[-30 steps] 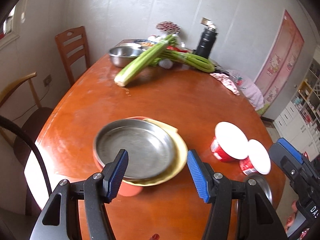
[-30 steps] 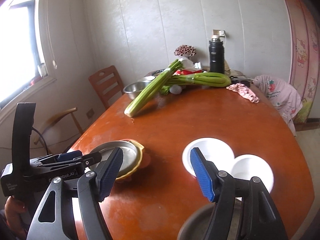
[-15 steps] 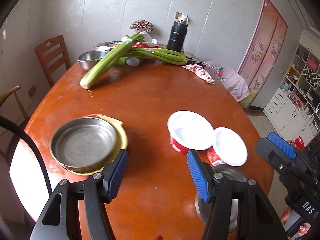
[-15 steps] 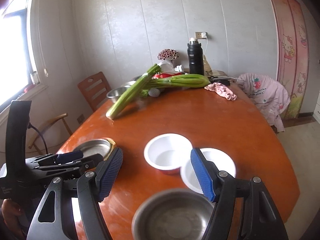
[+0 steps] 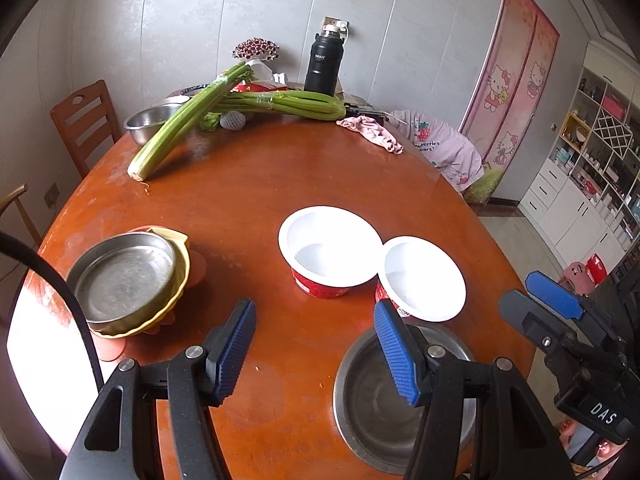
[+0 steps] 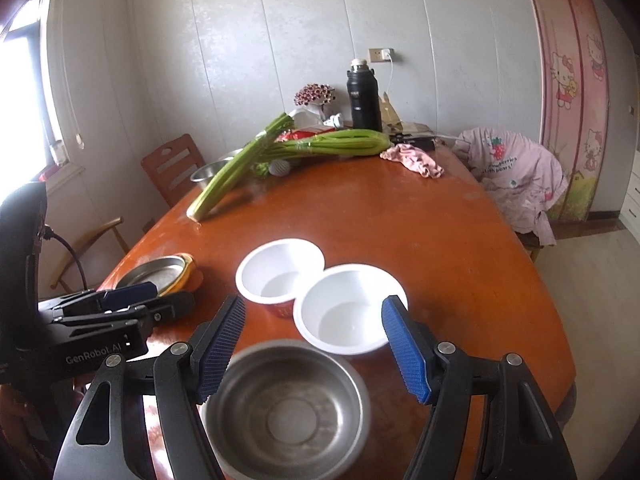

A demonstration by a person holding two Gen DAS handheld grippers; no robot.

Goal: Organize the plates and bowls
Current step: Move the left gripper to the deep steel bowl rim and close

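Your left gripper and right gripper share black frames, ribbed blue pads, silver pivot screws, white "GenRobot.AI" and "DAS" lettering, and a black cable at the frame's left.

Around me: grey panelled wall, bright window at left, 2 wooden chairs beside my orange table, pink cartoon curtain at right, white shelving, pale floor.
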